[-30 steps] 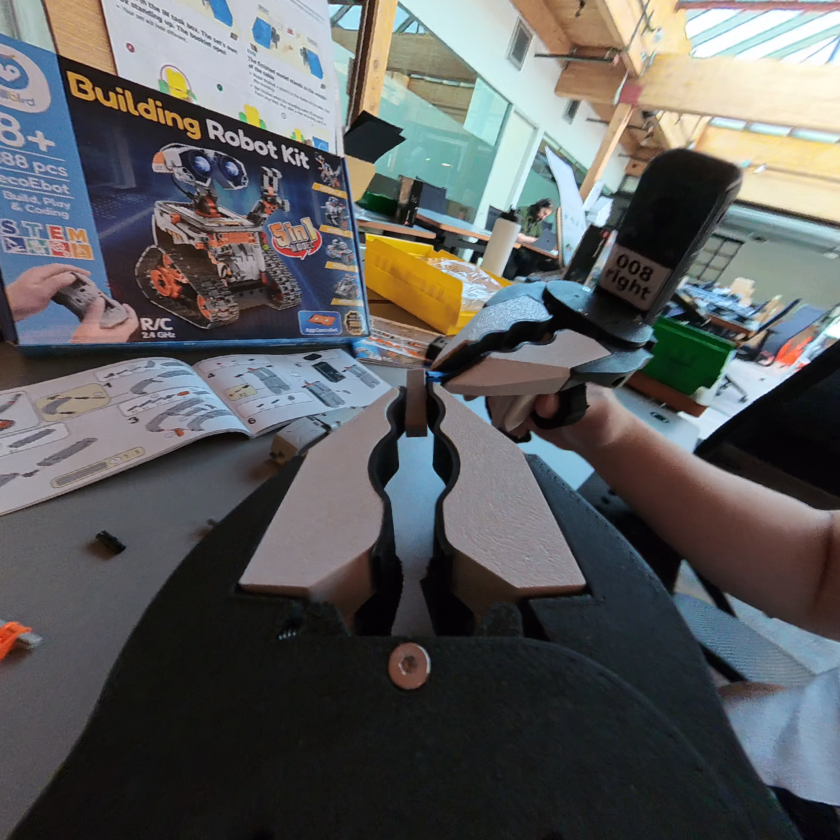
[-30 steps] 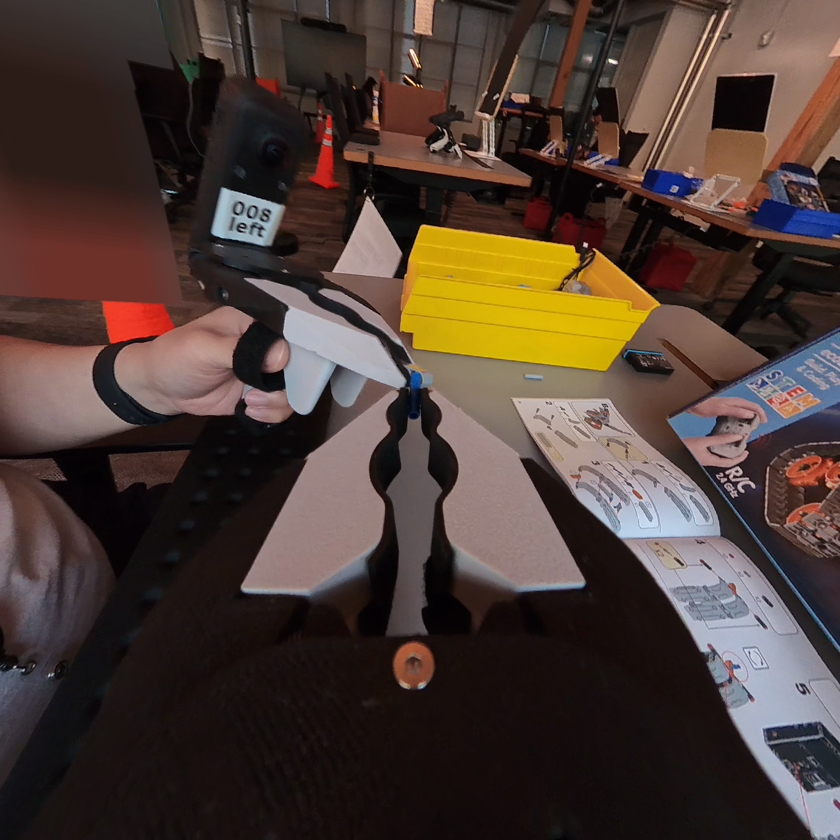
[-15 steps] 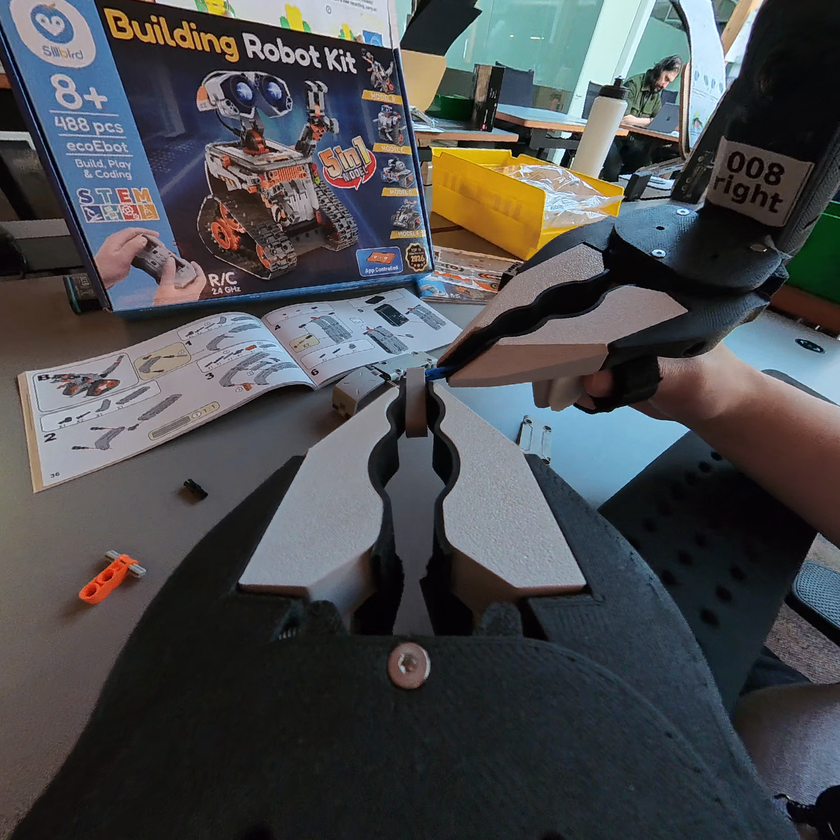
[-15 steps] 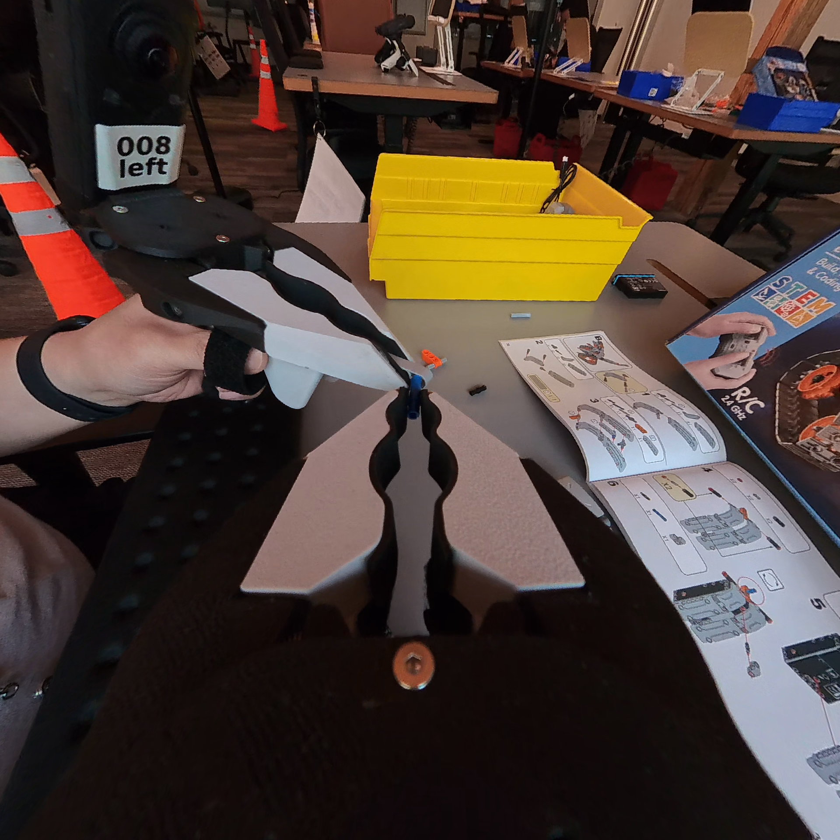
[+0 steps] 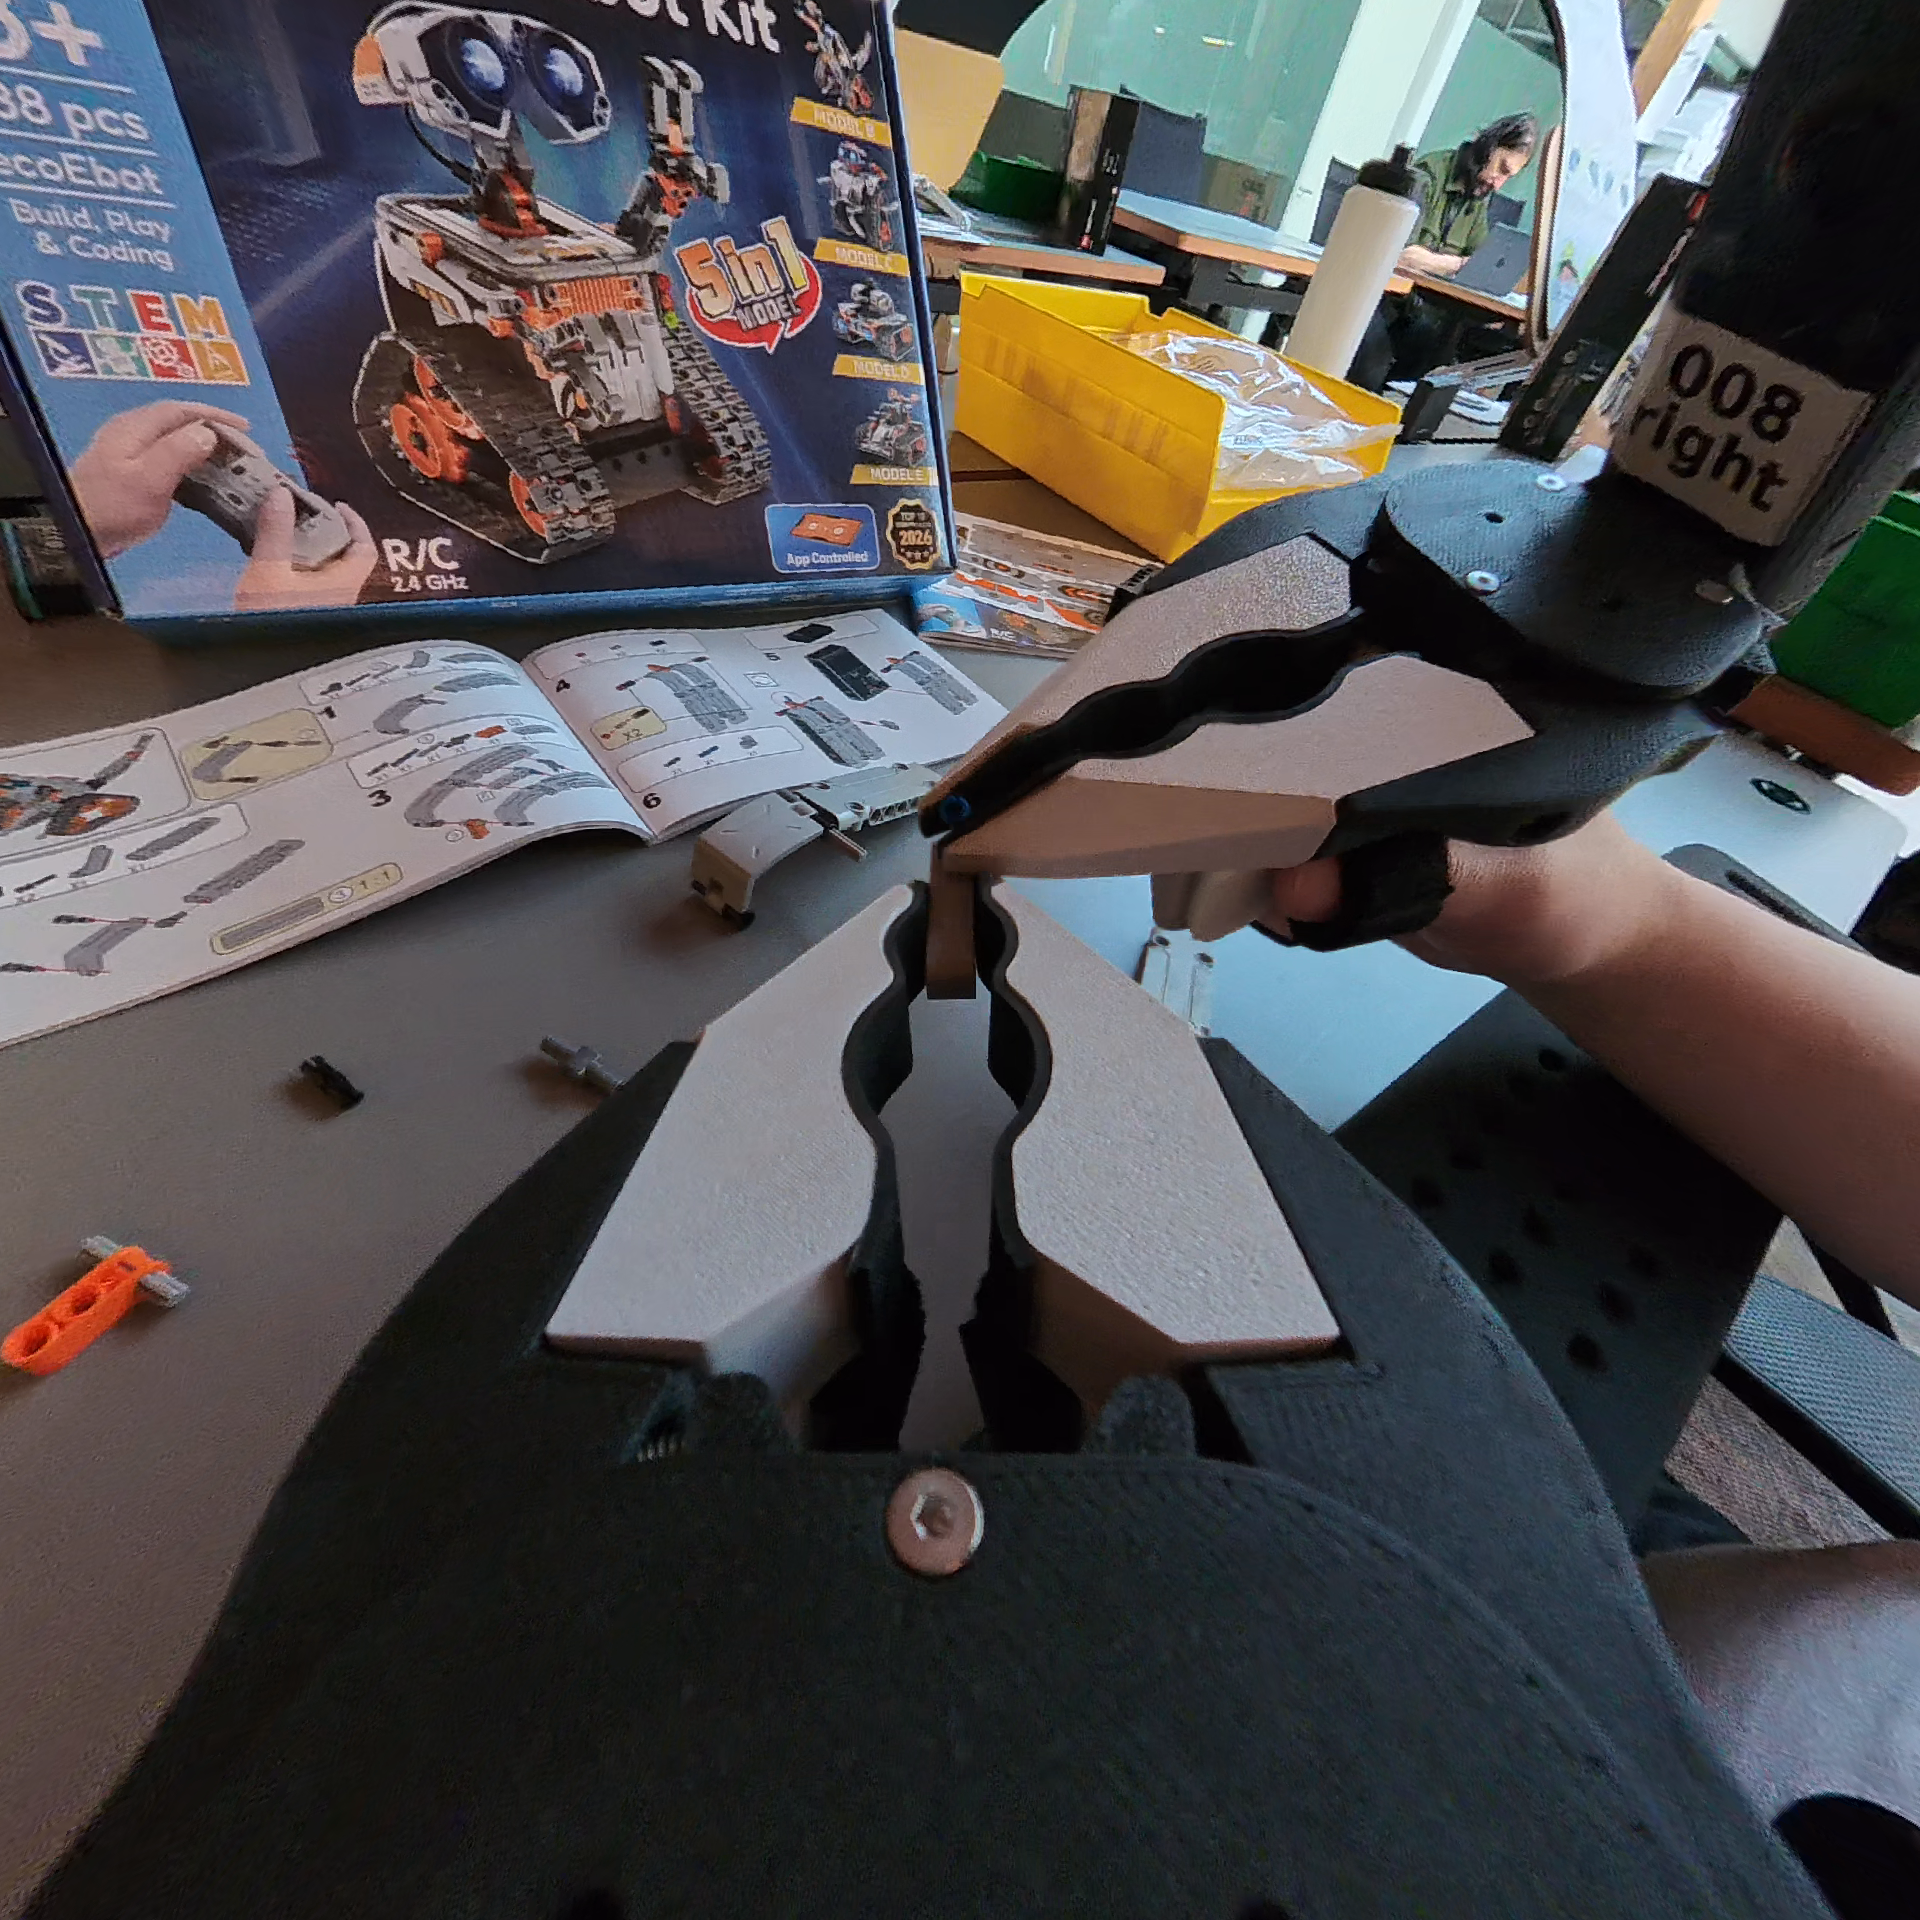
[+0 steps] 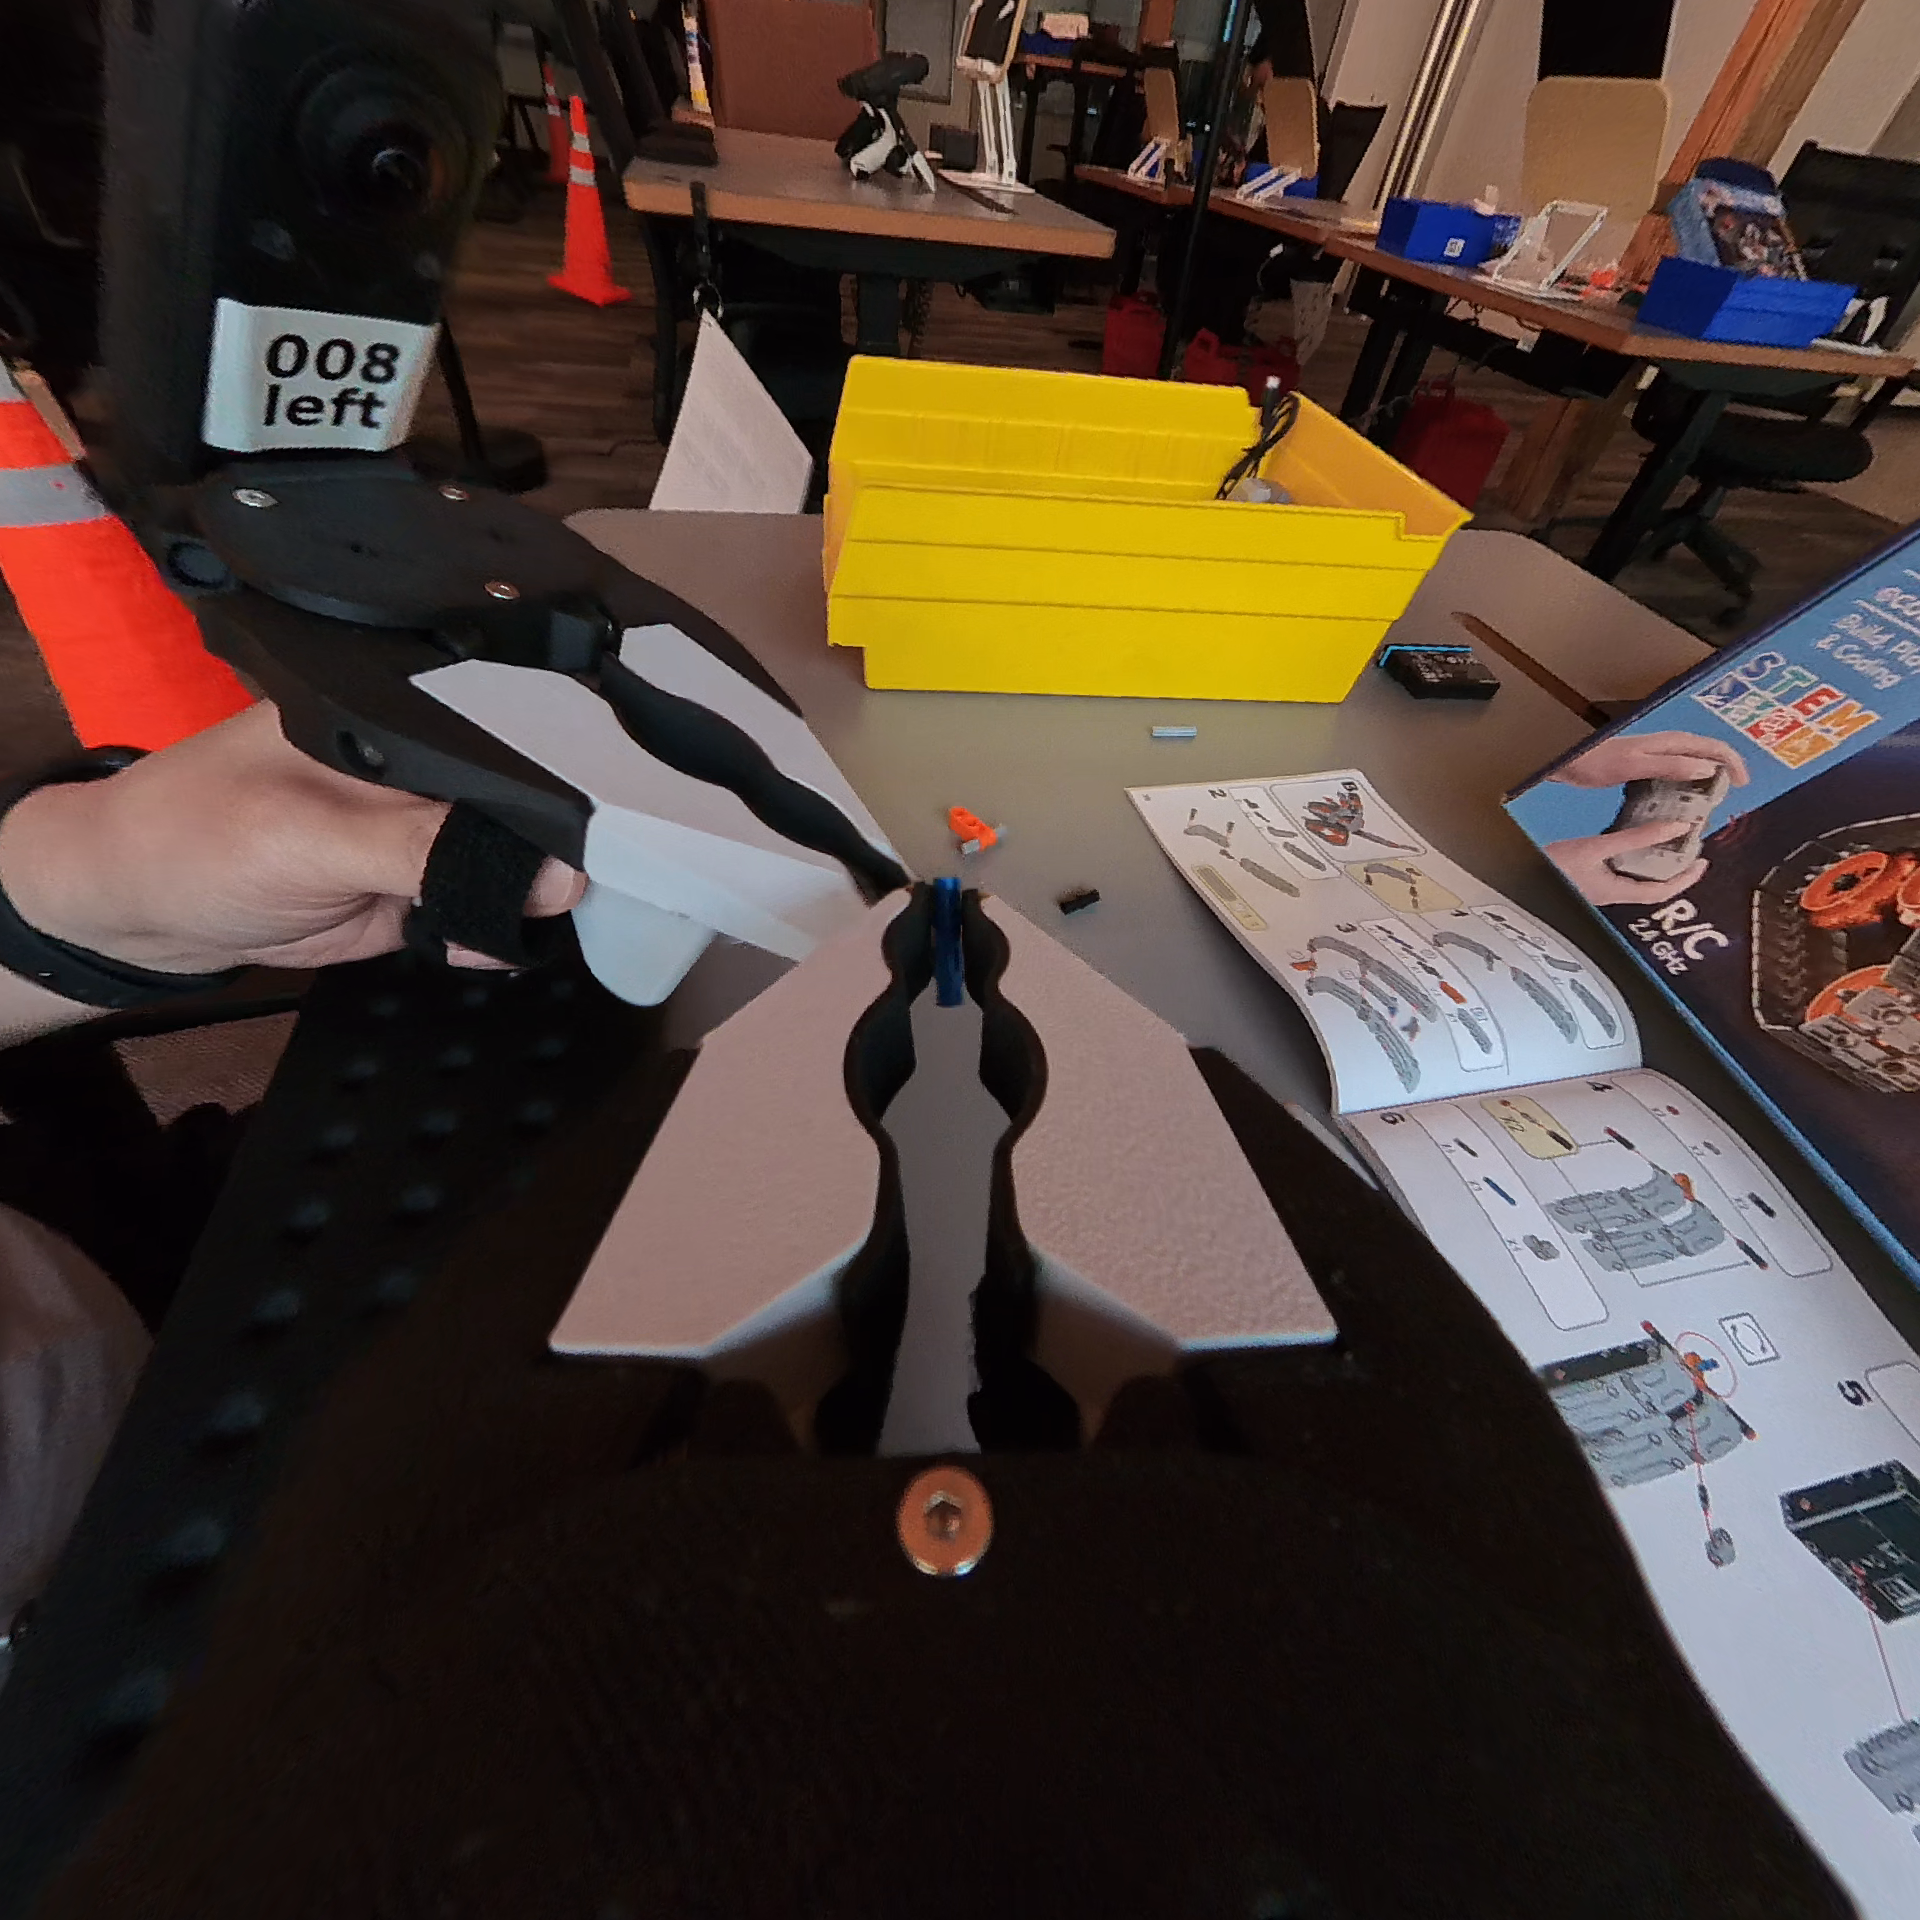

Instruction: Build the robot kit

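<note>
On my grey table (image 5: pixel 436 1039) a blue kit box (image 5: pixel 468 312) stands behind an open booklet (image 5: pixel 416 769); a yellow bin (image 6: pixel 1122 582) sits farther off. My left gripper (image 5: pixel 948 935) is clenched on a small tan piece (image 5: pixel 951 951). My right gripper (image 6: pixel 945 935) pinches a blue pin (image 6: pixel 947 951), its tip touching the tan piece from above. Loose on the table lie a grey part (image 5: pixel 769 842), an orange connector (image 5: pixel 73 1307) and a black pin (image 5: pixel 330 1081).
</note>
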### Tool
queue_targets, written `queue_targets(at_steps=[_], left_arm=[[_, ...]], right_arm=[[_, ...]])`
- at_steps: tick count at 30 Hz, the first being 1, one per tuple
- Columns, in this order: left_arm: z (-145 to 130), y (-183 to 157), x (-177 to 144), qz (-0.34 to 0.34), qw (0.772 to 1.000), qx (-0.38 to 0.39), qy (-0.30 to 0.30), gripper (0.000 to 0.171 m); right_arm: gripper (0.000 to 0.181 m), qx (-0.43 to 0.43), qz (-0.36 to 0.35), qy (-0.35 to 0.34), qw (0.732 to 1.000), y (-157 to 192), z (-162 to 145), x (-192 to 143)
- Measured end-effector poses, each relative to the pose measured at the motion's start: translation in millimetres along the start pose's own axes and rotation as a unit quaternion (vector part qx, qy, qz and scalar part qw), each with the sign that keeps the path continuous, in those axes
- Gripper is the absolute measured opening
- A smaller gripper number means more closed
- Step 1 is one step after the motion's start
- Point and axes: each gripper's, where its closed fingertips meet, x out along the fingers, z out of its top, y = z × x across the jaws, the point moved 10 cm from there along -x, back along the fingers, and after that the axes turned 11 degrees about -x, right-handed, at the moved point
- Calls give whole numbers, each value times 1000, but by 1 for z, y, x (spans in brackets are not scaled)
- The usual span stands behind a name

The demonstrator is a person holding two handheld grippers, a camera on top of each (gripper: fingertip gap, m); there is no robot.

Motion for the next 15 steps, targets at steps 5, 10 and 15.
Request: queue_targets(at_steps=[5,10,15], left_arm=[[-1,2,1,3,1000,-13,-10,6],[-2,3,1,-8,1000,-20,1,6],[-4,-9,4,-33,999,-26,10,6]], right_arm=[[3,11,6,-3,1000,-2,0,-4],[4,111,47,-45,992,-8,-3,-3],[3,294,120,-124,940,-15,-13,-1]])
